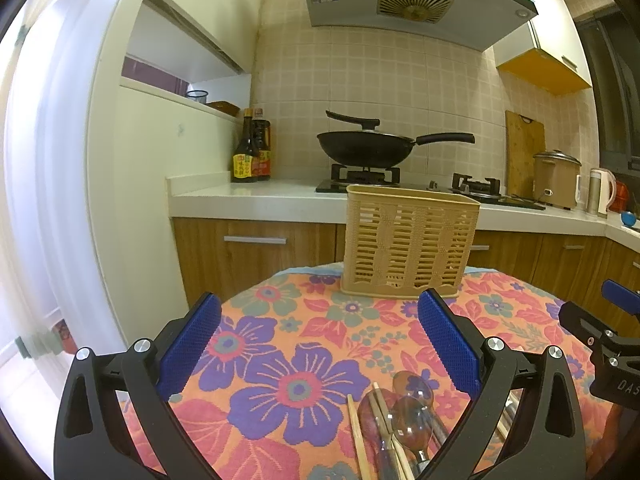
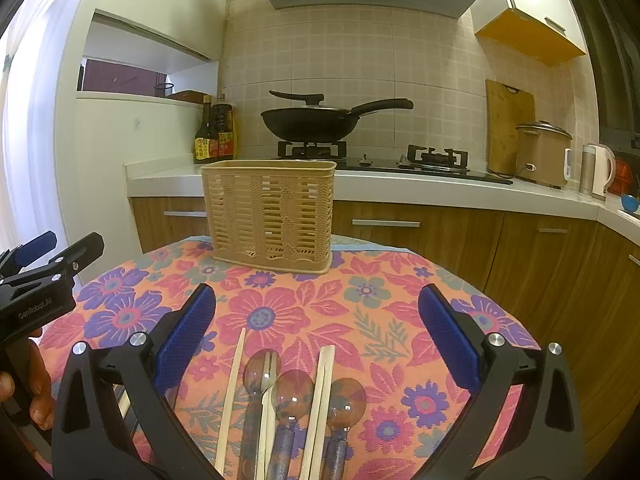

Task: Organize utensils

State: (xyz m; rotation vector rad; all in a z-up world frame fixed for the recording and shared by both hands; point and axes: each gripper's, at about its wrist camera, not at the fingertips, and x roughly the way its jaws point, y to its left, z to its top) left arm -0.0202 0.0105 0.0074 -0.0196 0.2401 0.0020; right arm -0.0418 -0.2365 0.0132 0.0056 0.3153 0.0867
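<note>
Clear spoons (image 2: pixel 294 394) and pale chopsticks (image 2: pixel 324 400) are lying side by side on the floral tablecloth (image 2: pixel 384 320), right under the right gripper (image 2: pixel 316 336), which is hovering wide open, gripping nothing; left gripper (image 1: pixel 320 344) is likewise gaping wide and holding nothing, utensils sitting toward its right finger; beige slotted basket (image 2: pixel 270 216) is standing upright at the far table edge, well apart from the utensils
</note>
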